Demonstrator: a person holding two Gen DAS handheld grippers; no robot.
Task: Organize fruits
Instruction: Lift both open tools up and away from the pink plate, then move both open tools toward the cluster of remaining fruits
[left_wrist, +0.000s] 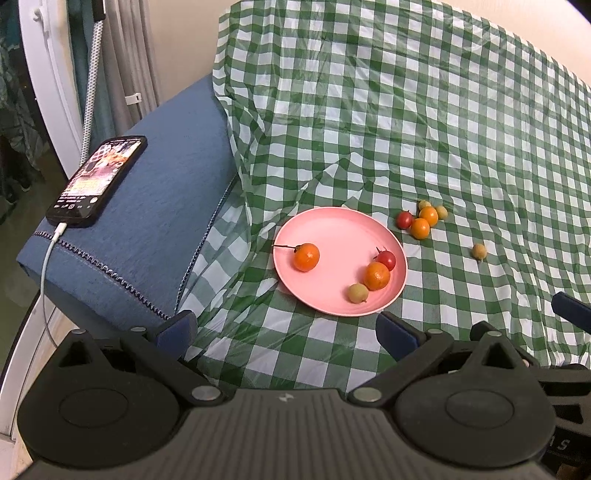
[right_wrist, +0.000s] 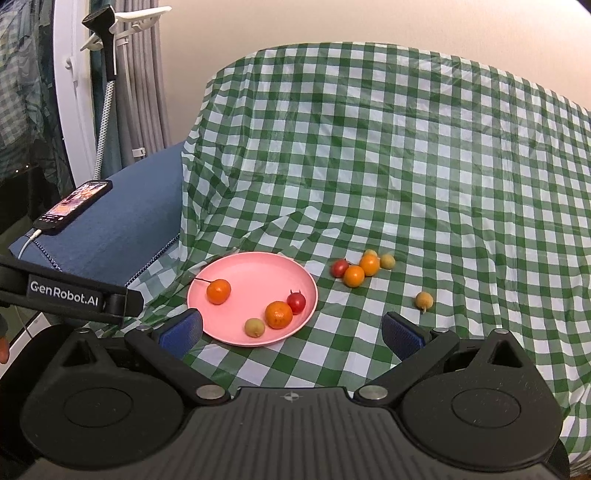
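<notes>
Listing by the left wrist view first: we log a round pink plastic plate (left_wrist: 340, 236) on a green-and-white checked plastic tablecloth (left_wrist: 443, 129), holding four fruits: a stemmed orange citrus (left_wrist: 306, 257) at its left, then a second orange citrus (left_wrist: 376, 276) touching a small red cherry tomato (left_wrist: 386, 259) and a pale yellow-green round fruit (left_wrist: 358, 293) near the front rim. Off the plate, to its right, we count a cluster of loose small fruits (left_wrist: 423, 218), red, orange and yellowish, touching one another, and one stray yellow-brown fruit (left_wrist: 479, 251) apart from them. The left gripper (left_wrist: 286, 332) hangs in front of the plate, blue-padded fingers (left_wrist: 177, 330) spread wide, holding nothing. A black smartphone (left_wrist: 98, 179) on a cable rests on a blue fabric cushion (left_wrist: 147, 221). Right wrist view: same plate (right_wrist: 255, 273), same cluster (right_wrist: 356, 267), same stray fruit (right_wrist: 423, 299); the right gripper (right_wrist: 291, 332) also stands with fingers wide apart and empty. We judge the gathering partly done: four on the plate, six left. The next move likely calls for the right gripper to close gently on the stray fruit, which is round, smooth and apt to roll.
</notes>
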